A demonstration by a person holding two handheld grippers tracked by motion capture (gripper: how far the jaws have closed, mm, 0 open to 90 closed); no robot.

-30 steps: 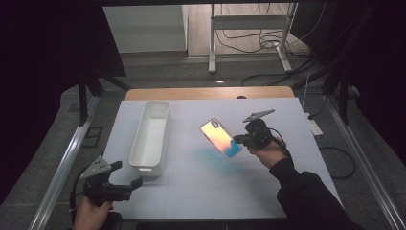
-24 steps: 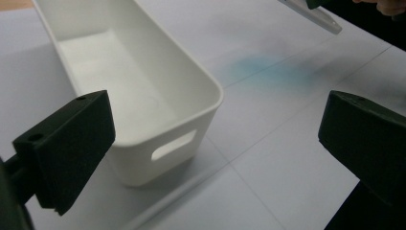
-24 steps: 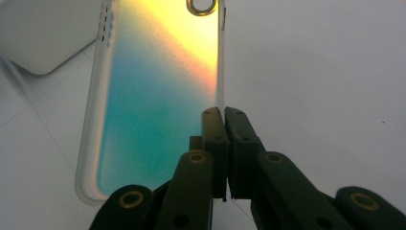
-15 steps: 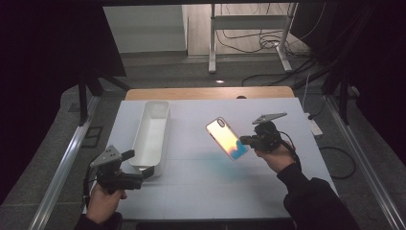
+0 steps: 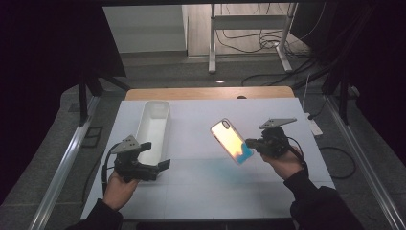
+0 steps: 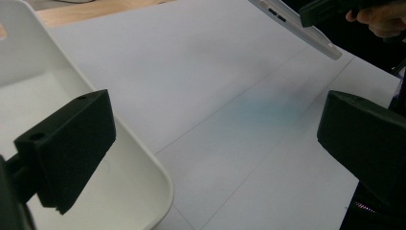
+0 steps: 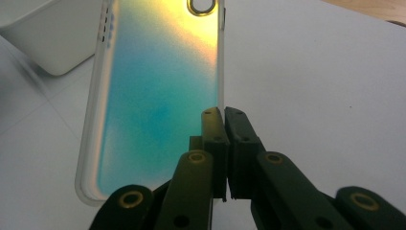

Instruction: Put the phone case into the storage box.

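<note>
A phone case (image 5: 232, 141) with a yellow-to-teal sheen hangs tilted above the middle of the white table (image 5: 201, 196). My right gripper (image 5: 250, 143) is shut on its right edge, and in the right gripper view the jaws (image 7: 223, 112) pinch the case (image 7: 153, 86) by its clear rim. My left gripper (image 5: 160, 166) is held open at the near end of the white tray (image 5: 143, 125). In the left gripper view its jaws (image 6: 215, 143) stand wide apart over the tray's corner (image 6: 143, 177), and the case (image 6: 297, 24) shows at the top right.
The long white tray lies lengthwise on the table's left half, and nothing shows inside it. A wooden strip (image 5: 206, 92) runs along the far edge. A teal glow (image 5: 210, 165) falls on the table under the case. Metal rails flank both sides.
My left gripper has come forward and to the right, up to the tray's near end. The right gripper has carried the case slightly to the right.
</note>
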